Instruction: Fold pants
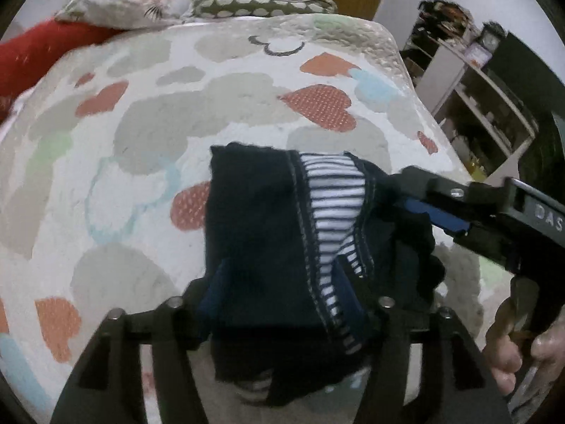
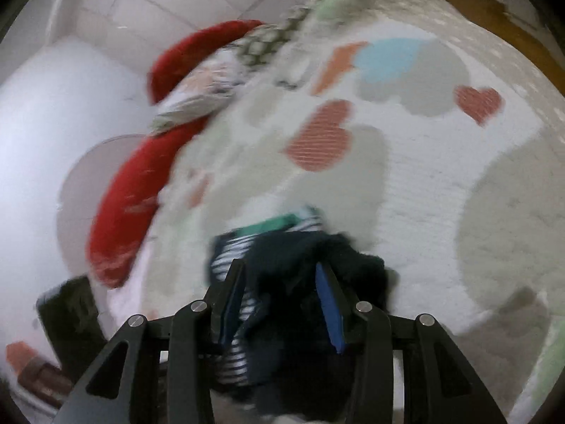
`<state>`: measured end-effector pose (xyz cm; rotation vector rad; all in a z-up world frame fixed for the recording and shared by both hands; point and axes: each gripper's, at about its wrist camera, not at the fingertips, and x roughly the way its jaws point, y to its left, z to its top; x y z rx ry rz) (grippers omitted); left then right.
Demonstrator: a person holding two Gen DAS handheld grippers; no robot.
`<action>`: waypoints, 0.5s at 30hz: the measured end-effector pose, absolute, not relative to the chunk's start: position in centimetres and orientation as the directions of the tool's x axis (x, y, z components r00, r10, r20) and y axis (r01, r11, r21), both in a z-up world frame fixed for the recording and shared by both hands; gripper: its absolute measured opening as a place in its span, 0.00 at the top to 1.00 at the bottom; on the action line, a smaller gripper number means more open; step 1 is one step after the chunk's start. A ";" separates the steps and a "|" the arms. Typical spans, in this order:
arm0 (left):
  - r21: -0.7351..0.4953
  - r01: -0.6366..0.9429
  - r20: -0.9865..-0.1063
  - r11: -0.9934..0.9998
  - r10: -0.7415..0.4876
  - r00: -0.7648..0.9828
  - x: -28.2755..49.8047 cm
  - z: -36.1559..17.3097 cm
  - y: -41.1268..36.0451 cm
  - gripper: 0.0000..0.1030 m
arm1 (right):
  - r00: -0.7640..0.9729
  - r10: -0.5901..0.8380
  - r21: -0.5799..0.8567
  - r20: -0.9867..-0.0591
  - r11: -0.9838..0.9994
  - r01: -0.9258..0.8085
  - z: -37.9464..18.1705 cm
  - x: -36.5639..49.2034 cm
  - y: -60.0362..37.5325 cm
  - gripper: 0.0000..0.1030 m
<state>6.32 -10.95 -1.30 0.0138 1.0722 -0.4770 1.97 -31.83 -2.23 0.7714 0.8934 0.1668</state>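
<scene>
My left tool's (image 1: 282, 304) camera sits just behind its two fingers and looks steeply down along them, close over the pants (image 1: 282, 233) on the bed (image 1: 159, 113), facing toward the pillows (image 1: 148, 7) at the bed's far edge, with a shelf (image 1: 476, 95) past the bed's right edge and my right tool (image 1: 416, 198) coming in from the right. My right tool's (image 2: 282, 304) camera looks less steeply down from equally close, blurred, facing across the bed toward the same pillows (image 2: 212, 81). Both views share the pants (image 2: 300, 254), the heart-patterned bedspread (image 2: 423, 183) and the pillows.
</scene>
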 end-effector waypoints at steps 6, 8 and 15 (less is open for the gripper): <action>-0.431 0.321 -0.730 0.843 -0.535 0.425 7.2 0.8 -5.7 0.16 | 0.724 0.375 0.654 -0.579 0.744 0.137 -0.4 -2.3 -33.0 0.24; -0.485 0.269 -0.732 0.832 -0.555 0.396 8.5 -0.3 -4.4 0.15 | 0.713 0.390 0.655 -0.583 0.745 0.127 -1.0 -2.9 -33.2 0.22; -0.526 0.302 -0.757 0.795 -0.600 0.260 10.2 -3.9 -6.6 0.07 | 0.660 0.433 0.689 -0.614 0.702 0.180 -4.4 -1.5 -33.2 0.21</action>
